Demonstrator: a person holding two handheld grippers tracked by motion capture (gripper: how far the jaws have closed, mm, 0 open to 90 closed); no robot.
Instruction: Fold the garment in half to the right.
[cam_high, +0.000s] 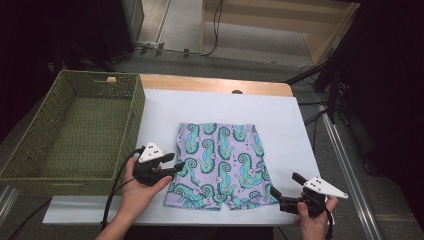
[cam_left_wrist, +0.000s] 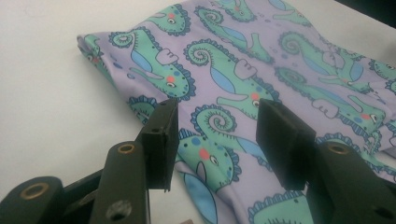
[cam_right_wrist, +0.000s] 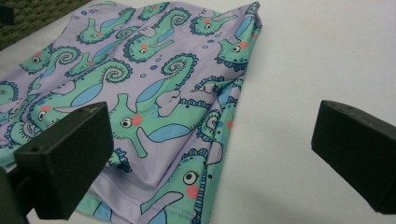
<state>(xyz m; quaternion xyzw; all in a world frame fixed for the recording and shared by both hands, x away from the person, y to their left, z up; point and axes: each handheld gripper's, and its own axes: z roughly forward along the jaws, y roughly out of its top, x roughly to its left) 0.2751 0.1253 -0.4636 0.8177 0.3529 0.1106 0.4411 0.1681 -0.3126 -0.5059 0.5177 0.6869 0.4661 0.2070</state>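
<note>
One pair of lilac shorts (cam_high: 219, 164) with a green seahorse print lies on the table. One woven green basket (cam_high: 30, 150) stands to its left. One white sheet (cam_high: 280, 120) covers the tabletop, and one wooden table (cam_high: 210, 83) shows beyond its far edge. Two hand-held grippers are in use: one left gripper (cam_high: 176, 164) and one right gripper (cam_high: 286, 183), each with two black jaws and one grey three-cornered plate on top. Two hands hold them, one apiece. One black cable trails from the left gripper (cam_high: 112, 192).
</note>
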